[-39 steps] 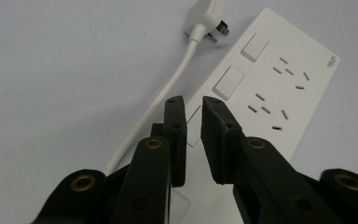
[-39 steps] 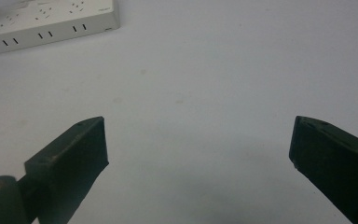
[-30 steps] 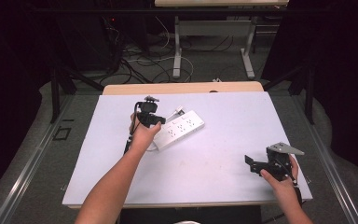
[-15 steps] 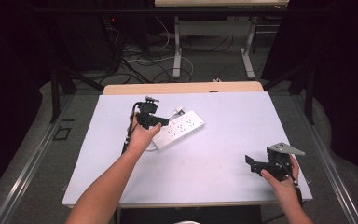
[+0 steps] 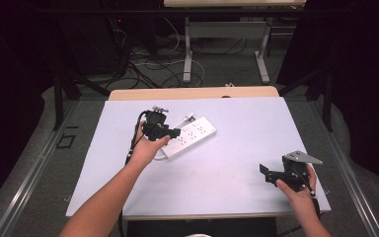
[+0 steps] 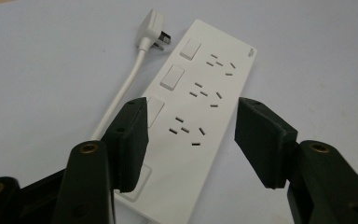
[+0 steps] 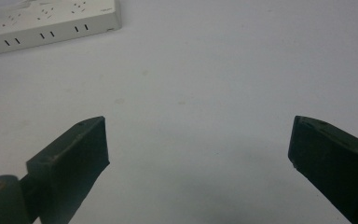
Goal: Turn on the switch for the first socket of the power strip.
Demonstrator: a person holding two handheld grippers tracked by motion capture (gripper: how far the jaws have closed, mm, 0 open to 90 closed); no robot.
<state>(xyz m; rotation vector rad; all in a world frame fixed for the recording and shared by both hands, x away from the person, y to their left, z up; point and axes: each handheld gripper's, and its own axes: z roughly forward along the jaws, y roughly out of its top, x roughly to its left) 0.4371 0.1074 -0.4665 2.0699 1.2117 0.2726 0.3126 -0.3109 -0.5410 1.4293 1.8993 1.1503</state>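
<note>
A white power strip [image 5: 192,135] lies flat on the white table, left of centre, with its cable and plug [image 5: 189,117] beside it. My left gripper [image 5: 174,132] hovers over the strip's left end. In the left gripper view its jaws [image 6: 193,108] stand apart above the strip [image 6: 209,88], with the sockets and switches between and beyond them; the pads touch nothing. These jaws have just been opening. The plug [image 6: 154,24] lies at the top. My right gripper [image 5: 266,171] rests near the table's right front, open over bare table [image 7: 200,130].
The strip's corner [image 7: 51,23] sits far off at the upper left in the right gripper view. The table's front edge [image 5: 202,215] is close to the right hand. Behind the table are a desk's legs [image 5: 187,54] and loose cables [image 5: 148,64] on the floor.
The left gripper has shifted slightly over the strip's left end, and its jaws stick out a little farther over the strip. The right hand and the strip have stayed put.
</note>
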